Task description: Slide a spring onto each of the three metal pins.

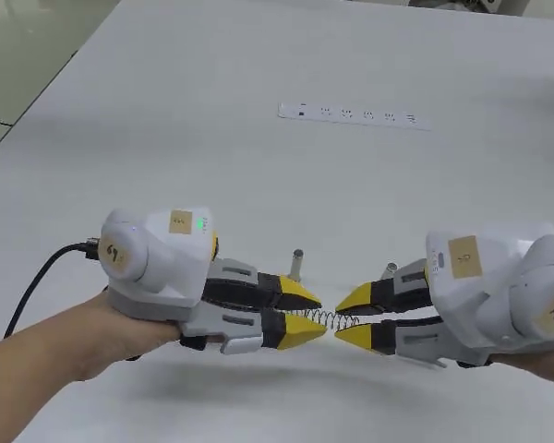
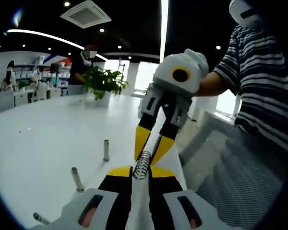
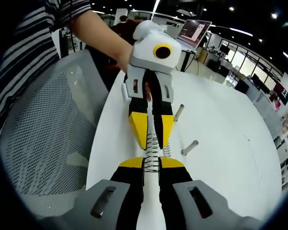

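The spring (image 1: 331, 319) hangs in the air between the two tools. The left gripper (image 1: 316, 316) is clamped on one end and the right gripper (image 1: 343, 318) is clamped on the other, tip to tip. The coil looks slightly stretched across the small gap between them. The step in hand looks like a regrip or handover of the first spring, as no threading has begun.

The three metal pins (image 2: 106, 150) stand bare on the white workbench (image 1: 212, 166). They are off to the left of the left gripper's jaws, on the side away from the person (the head view shows two of them just beyond the meeting tips).

Next, one gripper probably has to let go. The other should then hold the spring near one end with the bore clear, line it up over a pin and lower it.
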Tool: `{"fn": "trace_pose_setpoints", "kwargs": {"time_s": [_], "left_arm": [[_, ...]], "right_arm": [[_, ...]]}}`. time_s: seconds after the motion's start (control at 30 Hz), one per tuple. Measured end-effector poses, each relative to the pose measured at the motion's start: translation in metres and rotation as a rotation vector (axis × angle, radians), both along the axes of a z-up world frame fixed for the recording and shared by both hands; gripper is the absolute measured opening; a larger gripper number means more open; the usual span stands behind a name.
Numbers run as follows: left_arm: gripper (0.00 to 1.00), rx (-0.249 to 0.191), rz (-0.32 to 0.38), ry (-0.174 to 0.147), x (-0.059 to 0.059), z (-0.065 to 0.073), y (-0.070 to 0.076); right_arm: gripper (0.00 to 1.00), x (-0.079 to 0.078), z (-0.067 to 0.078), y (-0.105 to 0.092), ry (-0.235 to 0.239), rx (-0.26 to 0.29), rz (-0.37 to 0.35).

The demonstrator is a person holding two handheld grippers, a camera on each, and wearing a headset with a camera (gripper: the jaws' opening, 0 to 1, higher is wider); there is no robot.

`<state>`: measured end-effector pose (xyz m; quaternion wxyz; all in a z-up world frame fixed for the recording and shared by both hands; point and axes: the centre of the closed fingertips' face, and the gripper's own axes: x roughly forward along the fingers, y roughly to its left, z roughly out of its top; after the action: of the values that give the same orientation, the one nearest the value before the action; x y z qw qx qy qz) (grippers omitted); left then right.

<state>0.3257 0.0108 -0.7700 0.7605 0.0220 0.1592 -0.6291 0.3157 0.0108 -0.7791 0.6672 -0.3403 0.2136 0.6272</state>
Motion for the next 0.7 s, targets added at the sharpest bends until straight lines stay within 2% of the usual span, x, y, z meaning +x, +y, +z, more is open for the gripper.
{"fn": "trace_pose_setpoints", "kwargs": {"time_s": [0.27, 0.7], "left_arm": [[0.03, 0.004, -0.005, -0.005, -0.004, -0.003, -0.003], [0.03, 0.024, -0.037, 0.02, -0.011, -0.008, -0.005]], "right_arm": [[0.08, -0.003, -0.003, -0.003, 0.012, 0.002, -0.005], [0.08, -0.01, -0.01, -0.004, 0.056, 0.019, -0.032]]}}
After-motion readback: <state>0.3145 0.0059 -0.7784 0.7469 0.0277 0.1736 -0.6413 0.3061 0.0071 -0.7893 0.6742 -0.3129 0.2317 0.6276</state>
